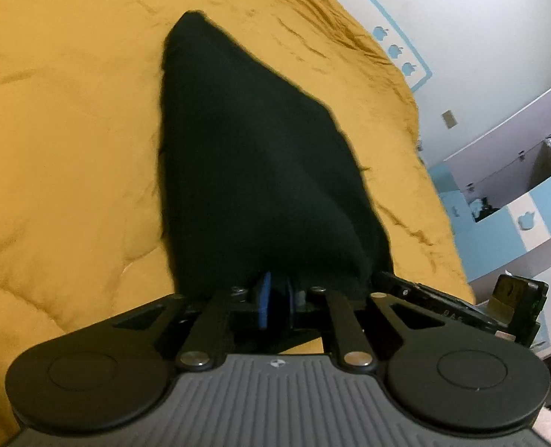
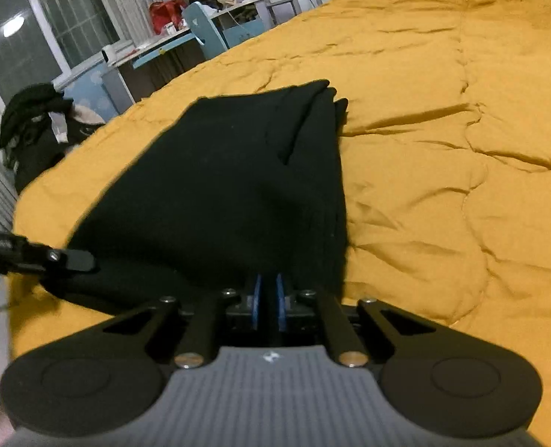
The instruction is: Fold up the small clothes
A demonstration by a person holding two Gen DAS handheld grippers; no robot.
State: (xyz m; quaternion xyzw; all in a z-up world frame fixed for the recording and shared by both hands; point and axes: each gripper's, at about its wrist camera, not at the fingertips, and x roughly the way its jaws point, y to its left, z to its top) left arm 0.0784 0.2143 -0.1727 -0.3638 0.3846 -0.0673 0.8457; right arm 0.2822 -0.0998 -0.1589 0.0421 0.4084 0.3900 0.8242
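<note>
two grippers, left gripper [image 1: 275,290] and right gripper [image 2: 270,290] each clamped on black garment [image 2: 219,186], yellow quilt [image 2: 461,149]

Your garment [image 1: 253,156] lies on the quilt [image 1: 70,130], spread forward from both grippers. Left gripper [image 1: 275,292] clamps its near edge; right gripper [image 2: 268,290] clamps the near edge beside it, left gripper [image 2: 70,260] at that view's left. Far end is bunched in folds (right-wrist view). Desk and shelves [image 2: 208,11] stand behind the bed, a clothes pile [image 2: 37,119] off its left edge.
</note>
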